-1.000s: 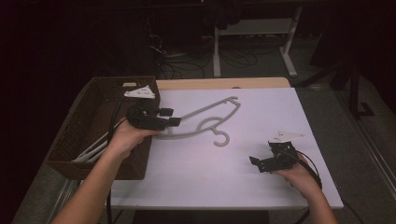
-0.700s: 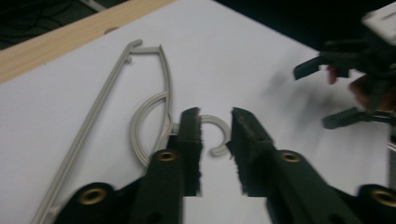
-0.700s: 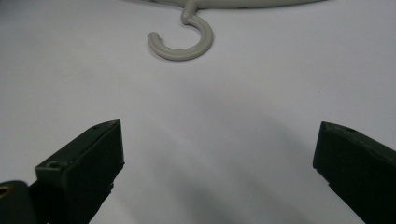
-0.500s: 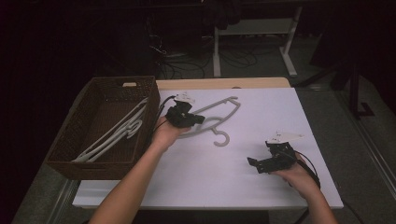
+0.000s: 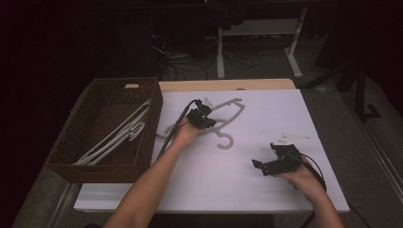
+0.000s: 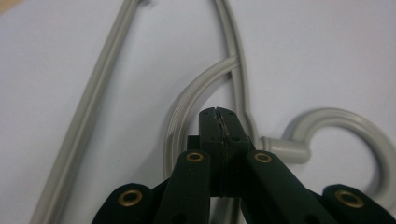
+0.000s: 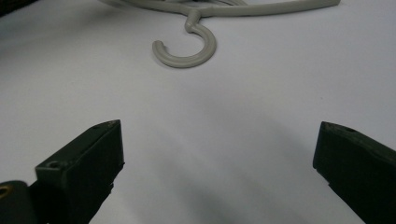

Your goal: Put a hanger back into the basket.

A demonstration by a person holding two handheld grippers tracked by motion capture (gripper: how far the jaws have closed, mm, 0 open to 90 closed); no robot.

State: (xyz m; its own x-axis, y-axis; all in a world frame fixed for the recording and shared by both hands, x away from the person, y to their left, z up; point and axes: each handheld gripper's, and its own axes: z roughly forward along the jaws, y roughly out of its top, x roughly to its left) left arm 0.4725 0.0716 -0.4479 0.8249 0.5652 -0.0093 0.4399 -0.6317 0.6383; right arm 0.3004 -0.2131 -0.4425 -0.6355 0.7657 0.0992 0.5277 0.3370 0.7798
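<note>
My left gripper (image 5: 205,118) sits over the pale grey plastic clothes hanger (image 5: 229,110) lying flat on the white table (image 5: 266,190), near its hook. Its jaws have just been closing and now meet pad to pad above the hanger's neck, nothing between them. My right gripper (image 5: 266,166) rests well apart at the table's near right, jaws spread wide

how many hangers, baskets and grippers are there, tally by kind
grey hangers on the table: 1
white hangers in the basket: at least 2, they overlap so the exact count is unclear
wicker baskets: 1
grippers: 2, the left gripper and the right gripper
total: at least 6
</note>
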